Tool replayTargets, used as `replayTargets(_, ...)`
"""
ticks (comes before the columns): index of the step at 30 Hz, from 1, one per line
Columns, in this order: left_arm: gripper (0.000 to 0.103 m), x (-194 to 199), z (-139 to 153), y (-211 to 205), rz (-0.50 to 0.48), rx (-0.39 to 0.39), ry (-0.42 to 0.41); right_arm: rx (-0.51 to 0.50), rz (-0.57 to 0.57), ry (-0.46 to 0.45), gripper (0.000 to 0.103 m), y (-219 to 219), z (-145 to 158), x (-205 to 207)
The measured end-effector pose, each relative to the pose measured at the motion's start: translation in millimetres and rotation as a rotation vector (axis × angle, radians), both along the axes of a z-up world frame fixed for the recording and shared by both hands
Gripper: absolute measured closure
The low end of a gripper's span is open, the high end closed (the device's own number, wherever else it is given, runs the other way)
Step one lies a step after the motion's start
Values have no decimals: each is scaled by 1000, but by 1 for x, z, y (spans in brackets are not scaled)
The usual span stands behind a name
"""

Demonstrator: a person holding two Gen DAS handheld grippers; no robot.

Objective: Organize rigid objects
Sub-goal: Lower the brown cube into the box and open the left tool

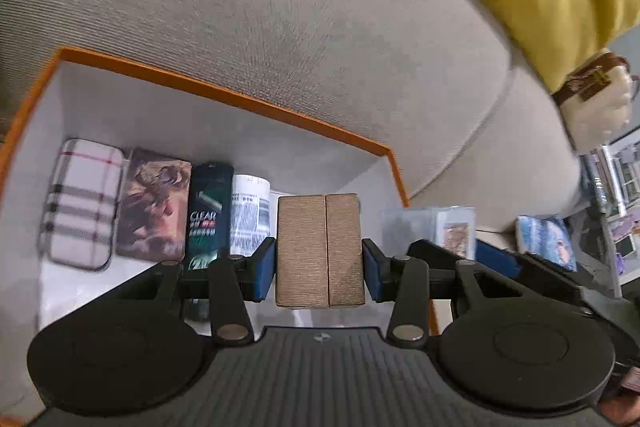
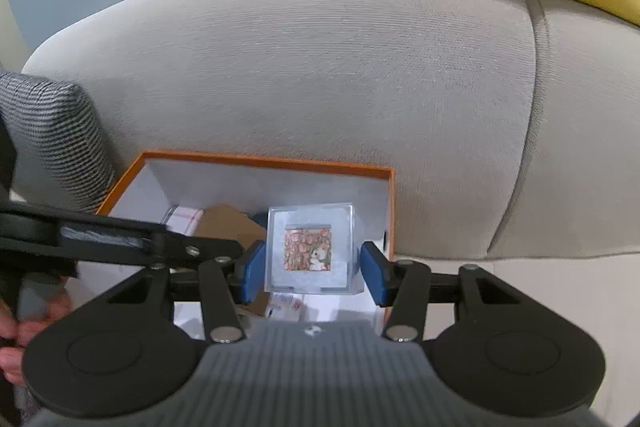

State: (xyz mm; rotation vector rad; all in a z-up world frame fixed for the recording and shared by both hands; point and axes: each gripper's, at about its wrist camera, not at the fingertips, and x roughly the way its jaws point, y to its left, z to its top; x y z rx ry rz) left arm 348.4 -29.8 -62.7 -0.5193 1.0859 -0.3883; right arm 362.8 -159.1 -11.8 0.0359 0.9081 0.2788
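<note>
Brown box [image 1: 320, 251], upright, clenched in the left hand-held gripper [image 1: 319, 269], hangs over the orange box [image 1: 224, 95], right of the row ahead. Right hand-held gripper [image 2: 312, 269] grasps a clear cube [image 2: 310, 247] above the same box.

The white bottle with small black print [image 1: 250, 215] in the orange-rimmed white box [image 1: 224, 95] is partly covered by the brown wooden block [image 1: 320, 251], and its print is too blurred to read. The dark green "CLEAR" pack [image 1: 206, 211] has its lower end hidden behind the black gripper linkage. In the right wrist view, a tan cardboard piece [image 2: 228, 223] lies mostly hidden behind the clear plastic cube with a floral picture [image 2: 310, 247].
</note>
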Motion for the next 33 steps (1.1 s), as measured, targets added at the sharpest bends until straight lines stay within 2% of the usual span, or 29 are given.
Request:
replayTargets(9,53,46,-59,-23,14,-66,163,9,-9,33,51,-12,-22,27)
replayTargets(14,52,57,-90,-15,56,-150,272,5,-17,46,51,-12,-27,33)
replayTargets(17,53,58,-98,-11,58,-178,293,0,-14,47,51,-9,-27,33)
replayTargets(20,49,55,-87,-13,17,-105,266,-3,-15,53,51,-9,-27,34)
replayTargets(21,42,53,-78,-16,-14,-61,223,-6,-13,57,51,-8,-27,33)
replayTargets(22,40,50,-70,-19,-48,-12,176,-11,-10,55,51,-7,-27,34)
replayTargets(24,40,44,-59,-22,-110,68,118,-21,-2,55,51,-6,-27,34)
replayTargets(28,41,32,-48,-32,-272,174,32,-15,-4,53,51,-7,-24,32)
replayTargets(31,46,23,-48,-46,-406,257,-20,2,-11,61,51,-10,-27,36)
replayTargets(33,65,23,-51,-55,-444,276,-21,9,-15,65,51,-11,-28,38)
